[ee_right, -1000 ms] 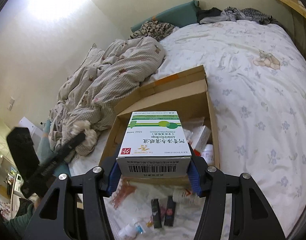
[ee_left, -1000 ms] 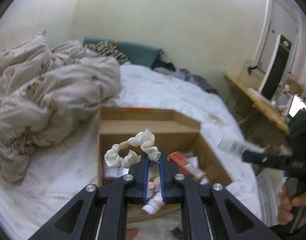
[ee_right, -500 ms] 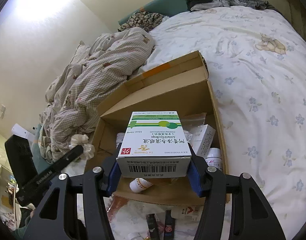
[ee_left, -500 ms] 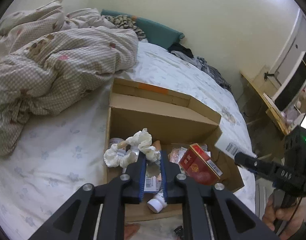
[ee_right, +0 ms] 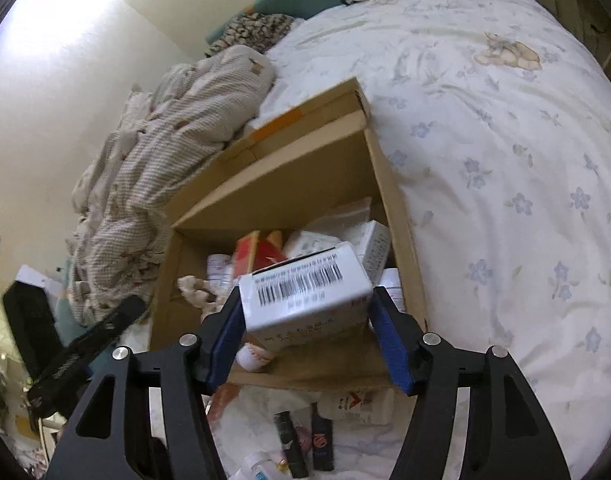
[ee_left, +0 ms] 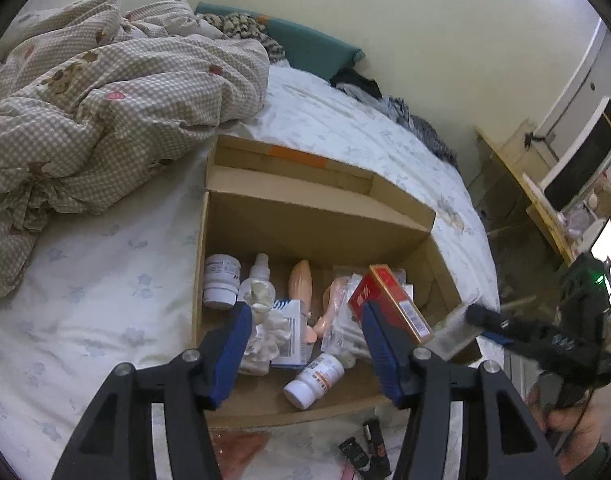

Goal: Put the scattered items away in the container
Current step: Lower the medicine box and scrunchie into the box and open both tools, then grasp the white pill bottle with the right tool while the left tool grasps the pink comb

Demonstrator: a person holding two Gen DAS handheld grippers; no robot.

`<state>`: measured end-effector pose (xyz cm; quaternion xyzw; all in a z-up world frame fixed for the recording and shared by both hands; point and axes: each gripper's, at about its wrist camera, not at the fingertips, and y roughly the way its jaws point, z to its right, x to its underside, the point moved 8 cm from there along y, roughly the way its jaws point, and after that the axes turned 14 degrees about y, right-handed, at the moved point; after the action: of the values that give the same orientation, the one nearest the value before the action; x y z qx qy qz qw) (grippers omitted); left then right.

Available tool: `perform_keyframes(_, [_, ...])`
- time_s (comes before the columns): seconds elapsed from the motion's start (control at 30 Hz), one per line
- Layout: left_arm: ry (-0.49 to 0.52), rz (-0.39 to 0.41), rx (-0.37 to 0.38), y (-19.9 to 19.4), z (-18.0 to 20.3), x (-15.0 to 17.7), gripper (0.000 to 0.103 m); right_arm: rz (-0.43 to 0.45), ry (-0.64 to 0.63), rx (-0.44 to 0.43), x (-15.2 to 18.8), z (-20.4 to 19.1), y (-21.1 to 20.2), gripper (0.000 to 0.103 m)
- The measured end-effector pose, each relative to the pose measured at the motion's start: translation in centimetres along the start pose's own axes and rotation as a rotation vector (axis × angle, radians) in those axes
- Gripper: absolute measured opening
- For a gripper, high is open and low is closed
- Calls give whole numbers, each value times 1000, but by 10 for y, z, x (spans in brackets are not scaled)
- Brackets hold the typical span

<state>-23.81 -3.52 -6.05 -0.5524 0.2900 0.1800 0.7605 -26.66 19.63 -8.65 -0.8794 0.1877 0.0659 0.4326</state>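
Cardboard box (ee_left: pixel 265 216) on floral bedsheet (ee_right: pixel 505 160), rumpled checked quilt (ee_left: pixel 105 100) beside, both grippers' jaws spread, holding nothing.

Ahead of my left claw (ee_left: pixel 305 320) I saw a matt brown corrugated cardboard box (ee_left: pixel 317 220) on smooth printed cotton sheet (ee_left: pixel 85 300). Between my right claw's (ee_right: pixel 307 320) blue rubbery pads (ee_right: pixel 389 340) sat a glossy white paperboard carton (ee_right: pixel 305 296). Left of the box lay a rumpled, soft checked cloth quilt (ee_left: pixel 105 100).
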Motion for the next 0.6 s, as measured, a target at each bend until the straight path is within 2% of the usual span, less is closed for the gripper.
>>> perform_keyframes(0.17, [64,-17,28,-1,21,6,58,-3,-41,-1,5,-3,-18,66])
perform_keyframes(0.23, [92,-17,17,-3,28,10,58,-9,-60,2,10,-2,-21,72])
perform_keyframes(0.3, [120,-17,5,-6,35,13,58,-30,-69,9,17,0,-20,88])
perform_keyframes(0.47, [158,-30,-51,-10,37,21,58,-14,-73,20,23,7,-23,88])
perform_keyframes(0.6, [121,-24,-48,-24,28,24,58,17,-31,-28,13,5,-40,88])
